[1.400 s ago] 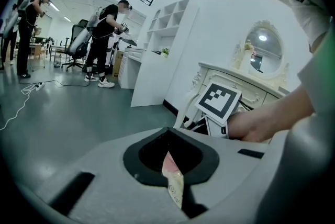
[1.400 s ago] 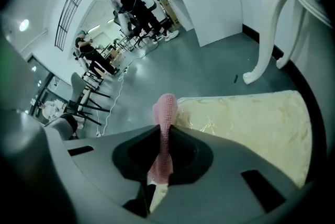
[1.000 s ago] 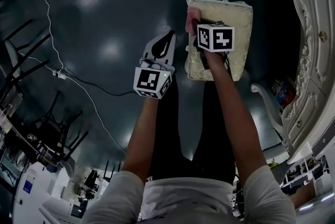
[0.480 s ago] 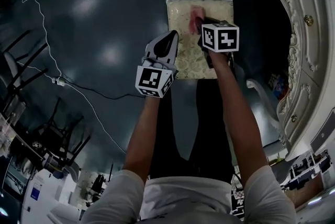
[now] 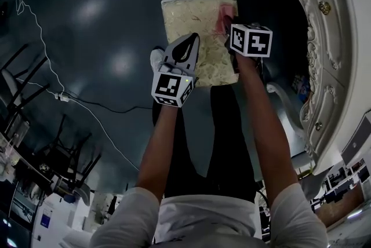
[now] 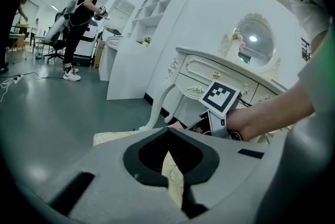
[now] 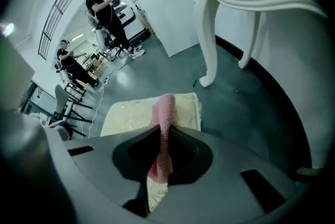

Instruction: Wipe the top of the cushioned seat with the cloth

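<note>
My right fingers (image 5: 229,31) clamp the pink cloth (image 5: 222,16) at the right edge of the cushioned seat (image 5: 188,21) while my left fingers (image 5: 188,44) hover shut and empty over its near side; a stroke too wide could drag the cloth off the cushion.

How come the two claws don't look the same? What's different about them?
The right claw is pinching the pink cloth, while the left claw is closed with nothing in it. The right claw is over the right side of the cream seat, and the left claw is over its left side. What's the same: each one wears a cube with black-and-white squares.
</note>
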